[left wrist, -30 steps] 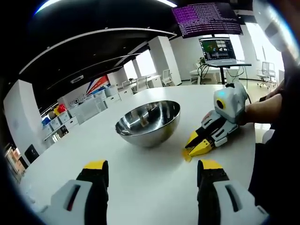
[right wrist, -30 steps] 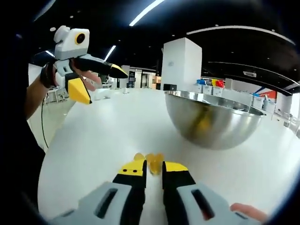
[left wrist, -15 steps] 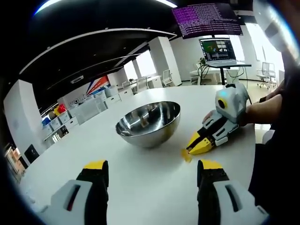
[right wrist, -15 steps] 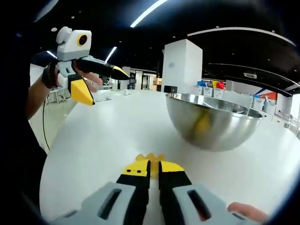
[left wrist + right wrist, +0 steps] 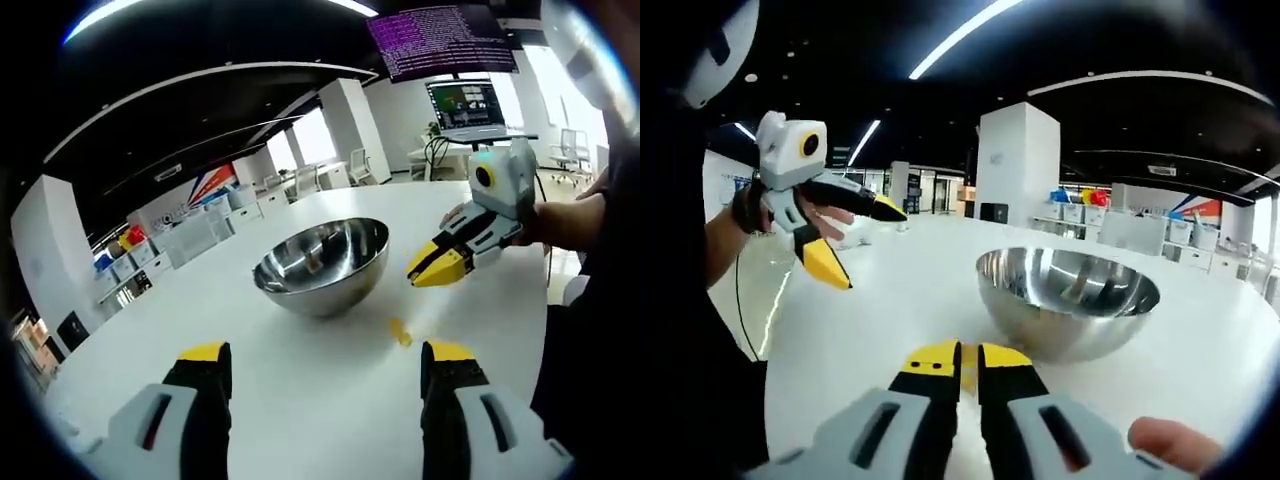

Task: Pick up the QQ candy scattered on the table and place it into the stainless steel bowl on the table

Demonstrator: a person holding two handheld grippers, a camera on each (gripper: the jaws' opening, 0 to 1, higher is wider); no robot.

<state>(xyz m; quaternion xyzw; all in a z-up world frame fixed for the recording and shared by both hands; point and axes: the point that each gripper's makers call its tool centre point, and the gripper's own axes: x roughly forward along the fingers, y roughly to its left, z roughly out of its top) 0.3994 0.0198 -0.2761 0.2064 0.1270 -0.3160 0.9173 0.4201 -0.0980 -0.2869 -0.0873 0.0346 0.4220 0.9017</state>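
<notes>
One yellow QQ candy (image 5: 400, 332) lies on the white table (image 5: 300, 380), just beside the stainless steel bowl (image 5: 322, 262) on its near-right side in the left gripper view. A second yellow piece (image 5: 969, 366) shows as a sliver between the tips of the right gripper (image 5: 969, 360) in the right gripper view; the jaws are pressed together on it, almost touching. What sits inside the bowl is hard to read: yellowish marks on the polished wall could be candy or reflections.

Bowl stands upright near the middle of the round table. In the right gripper view it sits just beyond and right of the pinched jaws, rim level.

In the left gripper view the right gripper is held above the table surface, right of the bowl, yellow tips aimed toward the rim, and a hand (image 5: 590, 215) grips its body.

Left gripper (image 5: 325, 355): jaws spread wide apart, nothing between them, low over the near table. In the right gripper view it hangs in the air at the left, jaws splayed.

Background: monitor (image 5: 462, 103) on a stand, white pillars, shelving with coloured bins (image 5: 1080, 196).
</notes>
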